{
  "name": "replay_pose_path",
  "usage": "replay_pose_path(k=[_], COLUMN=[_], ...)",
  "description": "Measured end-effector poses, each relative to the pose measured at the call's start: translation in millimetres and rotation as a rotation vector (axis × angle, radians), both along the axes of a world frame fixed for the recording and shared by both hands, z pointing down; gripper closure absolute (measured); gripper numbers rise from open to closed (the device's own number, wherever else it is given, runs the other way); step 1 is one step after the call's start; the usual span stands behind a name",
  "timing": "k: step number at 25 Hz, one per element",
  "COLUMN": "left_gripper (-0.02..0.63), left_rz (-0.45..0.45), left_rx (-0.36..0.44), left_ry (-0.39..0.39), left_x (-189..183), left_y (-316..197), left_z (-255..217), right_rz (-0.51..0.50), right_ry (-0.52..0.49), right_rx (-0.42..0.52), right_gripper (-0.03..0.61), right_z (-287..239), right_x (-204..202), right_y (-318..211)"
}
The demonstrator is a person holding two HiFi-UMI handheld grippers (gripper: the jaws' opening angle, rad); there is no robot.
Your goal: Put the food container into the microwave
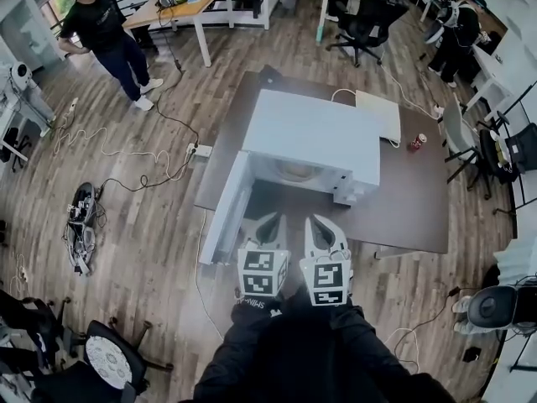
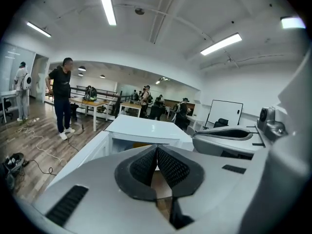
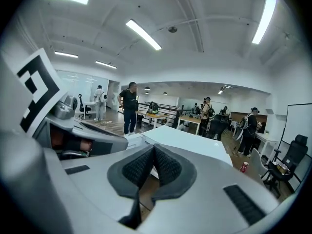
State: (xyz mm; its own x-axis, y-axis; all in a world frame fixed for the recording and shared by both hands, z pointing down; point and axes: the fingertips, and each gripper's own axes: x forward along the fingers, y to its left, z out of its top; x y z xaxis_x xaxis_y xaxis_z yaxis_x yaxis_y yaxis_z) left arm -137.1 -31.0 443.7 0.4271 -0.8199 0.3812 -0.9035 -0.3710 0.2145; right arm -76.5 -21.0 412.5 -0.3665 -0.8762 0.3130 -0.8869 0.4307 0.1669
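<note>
Here, left gripper (image 2: 157, 151), right gripper (image 3: 153, 150) closed.

Microwave (image 1: 312, 133) mouth faces the person and stands open. A pale round shape (image 1: 295, 172) takes up part of the cavity floor; can't tell what it is. Open door (image 1: 225, 212) walls off the left side. Desk (image 1: 403, 217) in front and to the right is bare, giving free approach. Can (image 1: 417, 142) stands well right, off the path.
</note>
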Motion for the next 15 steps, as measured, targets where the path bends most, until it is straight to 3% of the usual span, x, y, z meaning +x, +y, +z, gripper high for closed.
replay_pose_path(k=[15], left_gripper=[0.58], left_rz=[0.012], left_rx=[0.165], left_ry=[-0.037], left_x=[33.0], left_y=[-10.4], left_z=[-74.6], right_rz=[0.02], right_ry=[-0.125], right_rx=[0.138], right_gripper=[0.555], right_z=[-75.4], right_x=[40.7], right_y=[-13.9])
